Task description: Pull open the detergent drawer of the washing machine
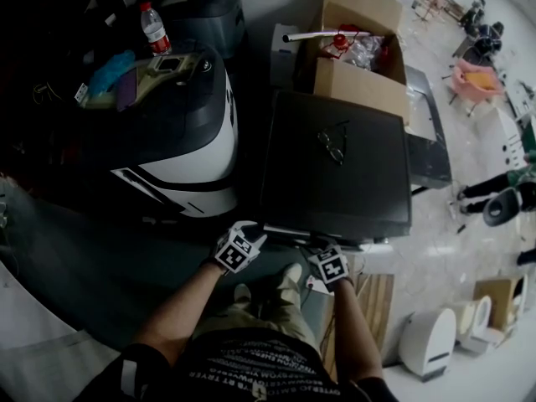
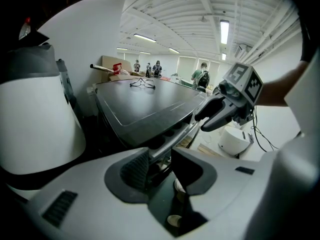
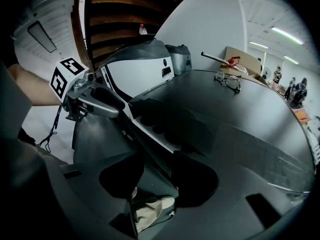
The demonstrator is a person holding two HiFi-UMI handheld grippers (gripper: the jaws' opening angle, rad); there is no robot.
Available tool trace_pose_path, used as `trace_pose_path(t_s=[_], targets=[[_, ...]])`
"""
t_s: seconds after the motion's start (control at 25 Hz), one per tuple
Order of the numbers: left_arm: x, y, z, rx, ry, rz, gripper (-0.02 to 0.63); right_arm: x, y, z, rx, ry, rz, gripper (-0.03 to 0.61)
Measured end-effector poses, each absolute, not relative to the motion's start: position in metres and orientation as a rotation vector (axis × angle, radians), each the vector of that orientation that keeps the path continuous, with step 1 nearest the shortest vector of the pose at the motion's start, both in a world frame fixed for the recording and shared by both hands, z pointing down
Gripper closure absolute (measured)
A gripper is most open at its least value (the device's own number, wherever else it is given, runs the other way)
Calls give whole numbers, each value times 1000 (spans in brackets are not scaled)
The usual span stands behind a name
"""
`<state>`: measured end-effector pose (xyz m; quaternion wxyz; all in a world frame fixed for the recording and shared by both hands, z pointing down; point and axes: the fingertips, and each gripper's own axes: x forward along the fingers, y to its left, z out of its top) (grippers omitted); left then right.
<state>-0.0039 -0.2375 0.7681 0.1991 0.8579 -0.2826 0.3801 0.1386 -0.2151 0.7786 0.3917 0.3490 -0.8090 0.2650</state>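
Observation:
The washing machine (image 1: pixel 335 193) is a dark box seen from above, with a pair of glasses (image 1: pixel 333 147) lying on its lid. Its front control panel (image 2: pixel 170 136) (image 3: pixel 160 126) carries a row of dark round recesses and a pale strip along the edge. My left gripper (image 1: pixel 254 234) (image 2: pixel 160 166) is at the panel's left end, open, with the pale strip running into the gap between its jaws. My right gripper (image 1: pixel 323 249) (image 3: pixel 155 176) hangs at the panel's right part, also open, astride the panel's lower edge. I cannot make out the drawer's outline.
A white and dark rounded machine (image 1: pixel 188 132) stands close on the left, with a water bottle (image 1: pixel 154 28) on it. A cardboard box (image 1: pixel 360 65) sits behind the washer. White appliances (image 1: pixel 429 342) stand at the lower right. My legs and a shoe (image 3: pixel 150 209) are below the panel.

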Motion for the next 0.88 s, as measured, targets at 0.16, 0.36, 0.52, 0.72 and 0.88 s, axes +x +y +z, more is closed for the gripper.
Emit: trace_pose_path(t_s=[0.16, 0.36, 0.52, 0.72, 0.88], targets=[[-1, -238, 770, 2378, -769, 1068, 491, 139, -214, 782, 890, -2056, 726, 420], [1, -231, 772, 2353, -705, 1120, 492, 134, -211, 778, 904, -2069, 752, 420], [3, -222, 773, 2357, -682, 1130, 492, 135, -201, 780, 887, -2048, 771, 420], [1, -208, 773, 2357, -673, 1140, 492, 133, -186, 786, 862, -2044, 794, 420], [1, -199, 774, 2355, -649, 1147, 491, 133, -178, 787, 865, -2038, 777, 420]])
